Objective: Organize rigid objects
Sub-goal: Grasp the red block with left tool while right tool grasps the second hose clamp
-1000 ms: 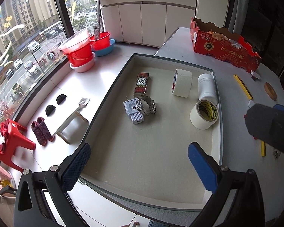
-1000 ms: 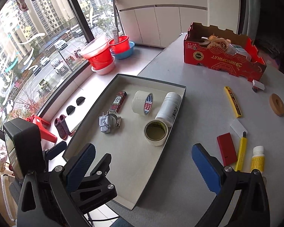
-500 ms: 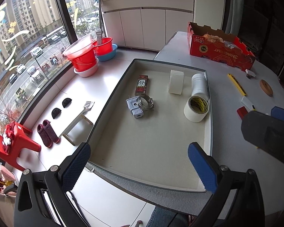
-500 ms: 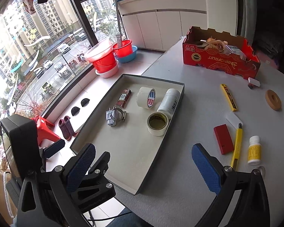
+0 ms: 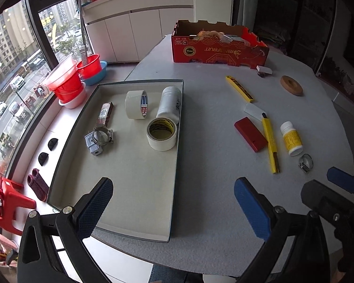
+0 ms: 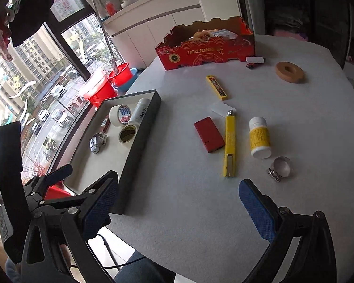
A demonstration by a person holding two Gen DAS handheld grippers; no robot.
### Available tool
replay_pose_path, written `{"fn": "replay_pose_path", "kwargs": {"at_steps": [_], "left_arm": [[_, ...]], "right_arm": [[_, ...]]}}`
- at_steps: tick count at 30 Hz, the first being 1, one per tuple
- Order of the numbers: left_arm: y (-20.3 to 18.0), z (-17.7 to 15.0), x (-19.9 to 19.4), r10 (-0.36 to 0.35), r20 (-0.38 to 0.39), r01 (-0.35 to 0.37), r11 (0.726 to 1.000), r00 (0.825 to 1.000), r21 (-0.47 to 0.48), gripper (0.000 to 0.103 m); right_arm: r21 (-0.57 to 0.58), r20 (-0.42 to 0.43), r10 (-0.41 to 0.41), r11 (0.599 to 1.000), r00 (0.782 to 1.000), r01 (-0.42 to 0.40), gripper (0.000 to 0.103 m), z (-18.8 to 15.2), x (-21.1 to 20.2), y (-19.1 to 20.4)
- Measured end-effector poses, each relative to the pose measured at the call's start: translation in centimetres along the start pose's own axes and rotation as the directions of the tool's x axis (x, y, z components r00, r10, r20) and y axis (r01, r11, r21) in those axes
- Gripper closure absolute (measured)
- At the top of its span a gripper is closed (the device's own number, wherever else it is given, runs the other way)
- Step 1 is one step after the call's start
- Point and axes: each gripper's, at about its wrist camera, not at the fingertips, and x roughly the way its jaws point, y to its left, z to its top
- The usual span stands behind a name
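Note:
A grey tray [image 5: 174,165] [image 6: 139,146] at the table's left edge holds two tape rolls [image 5: 161,133], a white bottle [image 5: 168,103], a dark red pack [image 5: 105,113] and a plug with a metal clamp [image 5: 98,139]. On the table to its right lie a red box [image 6: 208,133], a yellow knife [image 6: 230,143], a yellow-labelled pill bottle [image 6: 259,138], a hose clamp [image 6: 279,168], a yellow blade case [image 6: 217,87] and a tan roll [image 6: 290,72]. My left gripper [image 5: 174,207] is open and empty over the tray's near end. My right gripper [image 6: 179,210] is open and empty above the table's near edge.
A red open carton [image 5: 218,47] stands at the back of the table. A small white box and a lighter [image 6: 254,61] lie beside it. Red basins [image 5: 68,82] sit on the window ledge to the left, beyond the table's edge.
Both grippers have pulled back and swung right. The left view now takes in the loose items right of the tray. The right view sits nearer the knife and pill bottle.

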Motion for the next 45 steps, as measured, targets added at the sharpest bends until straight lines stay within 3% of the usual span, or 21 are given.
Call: {"fn": "replay_pose_path", "kwargs": {"at_steps": [4, 7, 10, 15, 20, 24, 26, 30, 33, 37, 41, 44, 45], "left_arm": [[-4.1, 2.2, 2.3, -0.043, -0.031, 0.043, 0.999, 0.999, 0.008, 0.0], [-6.2, 4.0, 5.1, 0.01, -0.042, -0.01, 1.0, 0.999, -0.007, 0.0], [-7.5, 5.7, 8.3, 0.019, -0.086, -0.022, 0.999, 0.996, -0.035, 0.0], [-8.9, 6.5, 12.8, 0.113, -0.131, -0.113, 0.994, 0.985, 0.009, 0.0], [-7.9, 7.2, 13.6, 0.053, -0.141, -0.064, 0.995, 0.989, -0.076, 0.0], [-9.1, 7.0, 13.7, 0.015, -0.149, -0.024, 0.998, 0.989, -0.058, 0.0], [-9.8, 6.5, 14.2, 0.029, -0.166, -0.035, 0.999, 0.986, -0.029, 0.0], [-8.5, 5.9, 14.1, 0.024, -0.14, -0.033, 0.997, 0.99, -0.065, 0.0], [-7.2, 5.8, 14.1, 0.049, -0.13, -0.059, 0.996, 0.99, -0.071, 0.0], [-7.2, 5.8, 14.3, 0.032, -0.126, -0.041, 0.997, 0.991, -0.071, 0.0], [-8.0, 5.8, 14.2, 0.035, -0.1, -0.04, 0.998, 0.994, -0.048, 0.0], [-8.0, 5.6, 14.2, 0.003, -0.083, -0.008, 0.998, 0.997, -0.063, 0.0], [-7.7, 5.5, 14.3, -0.018, -0.083, 0.01, 0.996, 0.996, -0.087, 0.0]], "right_arm": [[0.097, -0.018, -0.066, 0.993, 0.998, 0.068, 0.001, -1.4, -0.3, -6.0], [0.171, -0.043, -0.081, 0.981, 0.996, 0.087, 0.001, -2.4, -0.3, -9.5], [0.229, -0.069, -0.082, 0.969, 0.994, 0.096, 0.001, -3.3, 0.0, -12.0], [0.269, -0.09, -0.081, 0.958, 0.993, 0.102, 0.001, -4.0, 0.3, -14.1], [0.245, -0.08, -0.095, 0.963, 0.992, 0.112, 0.001, -3.3, 0.9, -13.9], [0.232, -0.084, -0.078, 0.968, 0.993, 0.095, 0.001, -2.7, 1.8, -13.1], [0.227, -0.086, -0.073, 0.97, 0.994, 0.091, 0.001, -2.7, 2.0, -12.7], [0.219, -0.084, -0.08, 0.971, 0.993, 0.097, 0.001, -2.9, 1.7, -12.5], [0.19, -0.076, -0.128, 0.972, 0.989, 0.14, 0.001, -2.3, 2.0, -12.3], [0.137, -0.089, -0.162, 0.975, 0.983, 0.173, 0.001, -0.9, 4.2, -11.4], [0.013, -0.068, -0.264, 0.964, 0.962, 0.265, 0.001, 1.1, 6.6, -9.8], [-0.07, -0.062, -0.349, 0.936, 0.935, 0.345, 0.001, 1.5, 8.0, -8.8], [-0.086, -0.048, -0.351, 0.934, 0.935, 0.347, 0.001, 1.4, 8.1, -8.7]]}}
